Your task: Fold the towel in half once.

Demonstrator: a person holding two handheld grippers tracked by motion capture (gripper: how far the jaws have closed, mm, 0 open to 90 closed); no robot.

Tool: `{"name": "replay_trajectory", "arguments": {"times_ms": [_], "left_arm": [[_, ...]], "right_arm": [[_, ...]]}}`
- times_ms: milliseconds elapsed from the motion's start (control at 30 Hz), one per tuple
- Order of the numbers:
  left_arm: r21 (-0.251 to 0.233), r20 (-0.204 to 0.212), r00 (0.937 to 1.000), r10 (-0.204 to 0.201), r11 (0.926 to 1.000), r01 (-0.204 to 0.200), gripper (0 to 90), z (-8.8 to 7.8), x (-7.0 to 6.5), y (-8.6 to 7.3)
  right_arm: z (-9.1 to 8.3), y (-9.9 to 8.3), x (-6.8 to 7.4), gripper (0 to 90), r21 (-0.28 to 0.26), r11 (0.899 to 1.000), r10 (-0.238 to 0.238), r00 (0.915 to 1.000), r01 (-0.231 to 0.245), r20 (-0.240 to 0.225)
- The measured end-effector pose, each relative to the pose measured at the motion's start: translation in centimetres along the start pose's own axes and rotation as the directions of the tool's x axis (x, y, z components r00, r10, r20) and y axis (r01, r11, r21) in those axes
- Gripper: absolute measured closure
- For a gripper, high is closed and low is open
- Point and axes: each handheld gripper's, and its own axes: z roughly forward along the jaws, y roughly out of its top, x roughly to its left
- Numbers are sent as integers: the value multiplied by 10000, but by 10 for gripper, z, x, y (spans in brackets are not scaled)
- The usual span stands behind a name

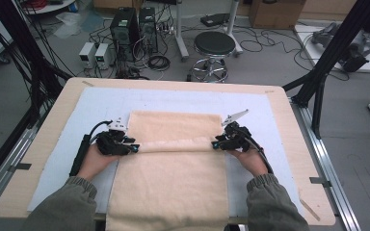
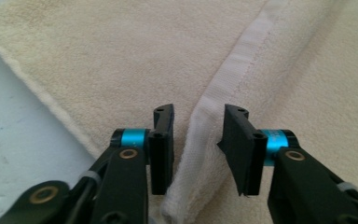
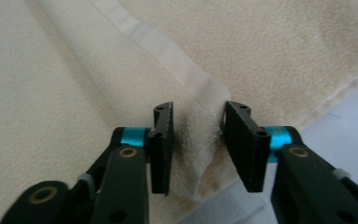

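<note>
A cream towel (image 1: 173,178) lies on the white mat (image 1: 96,101), its near end hanging over the table's front edge. A raised fold ridge (image 1: 173,144) runs across it between my two grippers. My left gripper (image 1: 134,147) is at the ridge's left end. In the left gripper view the towel's hemmed edge (image 2: 223,70) stands between the jaws of this gripper (image 2: 199,112); it touches the left pad, and a gap shows at the right pad. My right gripper (image 1: 217,143) is at the ridge's right end; in its own view the gripper (image 3: 200,109) pinches the bunched towel corner (image 3: 198,135).
The wooden table (image 1: 289,125) ends just beyond the mat on all sides. Bare mat (image 3: 335,116) lies left and right of the towel. Behind the table, on the floor, are a black stool (image 1: 214,45), computer towers (image 1: 125,26) and cables. A black frame post (image 1: 327,53) stands at the right.
</note>
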Motion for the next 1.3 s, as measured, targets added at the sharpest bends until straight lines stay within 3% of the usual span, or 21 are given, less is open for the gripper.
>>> {"name": "replay_trajectory", "arguments": {"times_ms": [200, 300, 500, 633, 733, 833, 900, 933, 1033, 1100, 1200, 1300], "left_arm": [[-114, 168, 9995, 283, 9995, -281, 839, -3, -4, -6], [-275, -3, 9993, 383, 9989, -383, 865, -8, -7, -5], [-1123, -226, 9986, 486, 9924, -508, 873, -35, -15, -4], [-1487, -601, 9933, 988, 9831, -1068, 874, -59, -36, -13], [-1732, -561, 9899, 1301, 9752, -1380, 874, -79, -56, -25], [-1866, -223, 9872, 1579, 9694, -1593, 874, -98, -79, -39], [-1853, 132, 9813, 1922, 9648, -1864, 872, -109, -97, -49], [-1829, 388, 9782, 2042, 9638, -1940, 859, -113, -104, -54], [-1862, 664, 9763, 2058, 9639, -1906, 598, -117, -118, -64], [-1842, 619, 9762, 2079, 9636, -1935, 562, -117, -117, -63], [-1943, 435, 9819, 1845, 9656, -1729, 525, -111, -109, -57], [-2043, 240, 9869, 1593, 9672, -1512, 512, -102, -98, -53]], "right_arm": [[-2, 2, 9, 793, 95, 9985, -542, 9982, 545, -252], [-6, 5, 15, 809, 39, 9970, -767, 9965, 769, -335], [-28, 8, 28, 815, -723, 9907, -1189, 9918, 1153, -471], [-52, 4, 48, 817, -1186, 9789, -1723, 9842, 1665, -407], [-71, -7, 68, 818, -1674, 9627, -2235, 9735, 2127, -483], [-87, -25, 93, 818, -1926, 9520, -2566, 9634, 2379, -783], [-96, -40, 110, 814, -2091, 9440, -2798, 9552, 2554, -964], [-99, -48, 118, 796, -2264, 9410, -2837, 9510, 2513, -1233], [-102, -65, 134, 648, -2600, 9346, -2894, 9440, 2429, -1585], [-101, -66, 136, 620, -2700, 9345, -2850, 9422, 2322, -1761], [-94, -61, 127, 595, -2635, 9397, -2676, 9484, 2179, -1703], [-83, -54, 113, 562, -2343, 9509, -2368, 9627, 2020, -1310]]}}
